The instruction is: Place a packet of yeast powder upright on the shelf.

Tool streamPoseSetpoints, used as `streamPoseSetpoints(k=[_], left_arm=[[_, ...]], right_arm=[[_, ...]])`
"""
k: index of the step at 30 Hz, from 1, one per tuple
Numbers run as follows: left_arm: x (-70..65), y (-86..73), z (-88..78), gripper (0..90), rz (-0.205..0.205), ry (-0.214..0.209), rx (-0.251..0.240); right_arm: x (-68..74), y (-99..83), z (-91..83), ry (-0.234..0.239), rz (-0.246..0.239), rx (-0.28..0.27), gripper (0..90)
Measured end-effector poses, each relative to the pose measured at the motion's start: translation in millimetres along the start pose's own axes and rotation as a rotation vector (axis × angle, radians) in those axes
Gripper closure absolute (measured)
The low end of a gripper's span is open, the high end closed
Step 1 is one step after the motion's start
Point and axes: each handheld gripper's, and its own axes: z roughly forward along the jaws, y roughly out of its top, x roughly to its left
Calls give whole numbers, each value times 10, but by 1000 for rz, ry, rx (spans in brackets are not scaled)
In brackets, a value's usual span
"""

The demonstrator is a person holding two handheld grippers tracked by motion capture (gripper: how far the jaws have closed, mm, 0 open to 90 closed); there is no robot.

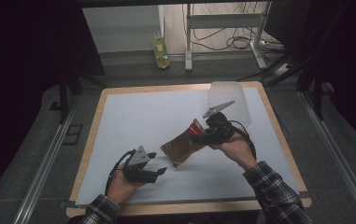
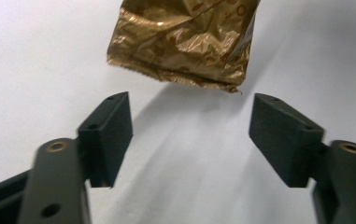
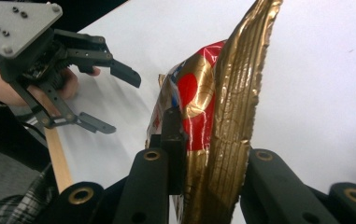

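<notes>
1. Right gripper (image 3: 203, 154): your jaws are clamped on the crimped top seal of the gold foil snack bag (image 1: 181, 148). In the right gripper view the seal runs up between the jaws, with the red-and-gold printed face just beside it.
2. Gold foil snack bag, position: held up at a slant over the middle of the table (image 1: 119, 121). In the high view its upper end is at your right gripper and its lower end hangs down toward your left; whether that corner touches the surface I cannot tell.
3. Left gripper (image 2: 189, 130): jaws spread wide, holding nothing. In the left gripper view the bag's lower crimped edge (image 2: 185, 83) floats just ahead of the jaw tips and apart from them, roughly centred on the gap.
4. Done, by my reading: the bag is picked up and secured at one end.
5. Left to do, by my reading: bring your left gripper onto the lower edge and close; the two-handed work on the bag has not begun.
6. Further out: a clear plastic container (image 1: 229, 100) stands near the table's far right edge, untouched.
</notes>
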Motion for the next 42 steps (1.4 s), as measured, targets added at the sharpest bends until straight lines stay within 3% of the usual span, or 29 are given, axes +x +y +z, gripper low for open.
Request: streamPoseSetpoints(k=[6, 8, 15, 21, 26, 32, 42], left_arm=[[10, 11, 11, 213, -28, -32, -10], [7, 17, 15, 191, -23, -37, 9], [2, 20, 18, 89, -24, -15, 19], [11, 15, 18, 66, -25, -4, 17], [0, 14, 31, 52, -18, -15, 21], [2, 6, 45, 51, -10, -13, 32], [-16, 0, 74, 48, 14, -12, 47]], right_arm=[[-20, 42, -105, -16, -44, -13, 767], [-34, 63, -158, -24, -73, -22, 767], [-57, 105, -244, -39, -131, -10, 766], [-59, 149, -320, -44, -180, -17, 766], [-106, 215, -419, -17, -228, 11, 767], [-173, 259, -522, -3, -246, 34, 768], [-279, 359, -742, -36, -307, 31, 769]])
